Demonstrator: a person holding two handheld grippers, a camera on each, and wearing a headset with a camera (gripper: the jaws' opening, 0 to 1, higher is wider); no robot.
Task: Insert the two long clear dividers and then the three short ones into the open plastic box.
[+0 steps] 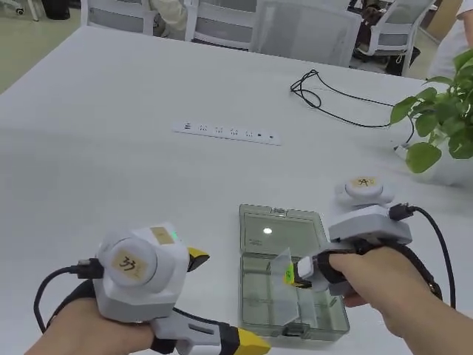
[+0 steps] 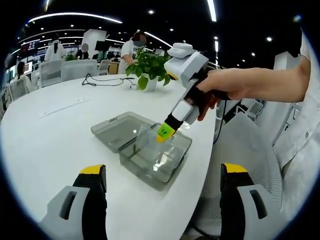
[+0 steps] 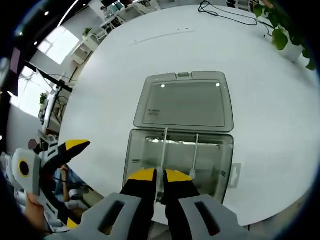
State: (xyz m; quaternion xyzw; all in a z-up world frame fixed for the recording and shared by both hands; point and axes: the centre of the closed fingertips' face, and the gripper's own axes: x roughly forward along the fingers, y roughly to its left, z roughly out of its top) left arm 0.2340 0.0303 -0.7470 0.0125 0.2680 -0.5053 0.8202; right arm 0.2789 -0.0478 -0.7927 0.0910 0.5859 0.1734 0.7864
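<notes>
The clear plastic box (image 1: 325, 319) lies open near the table's front edge, its lid (image 1: 281, 229) folded flat behind it. My right gripper (image 3: 161, 176) is shut on a long clear divider (image 3: 163, 150), seen edge-on and running front to back in the box's tray (image 3: 220, 172). A second clear divider (image 3: 194, 152) stands parallel, to its right. In the head view the right gripper (image 1: 292, 275) holds that divider (image 1: 282, 265) over the tray. My left gripper (image 1: 225, 299) hovers to the left of the box, jaws wide open with nothing between them; its view shows the box (image 2: 172, 167) ahead.
A white power strip (image 1: 228, 133) lies mid-table. A black cable (image 1: 332, 100) loops at the back right, beside a potted plant (image 1: 440, 126). Chairs (image 1: 295, 29) stand behind the far edge. The table (image 1: 111, 148) is bare to the left.
</notes>
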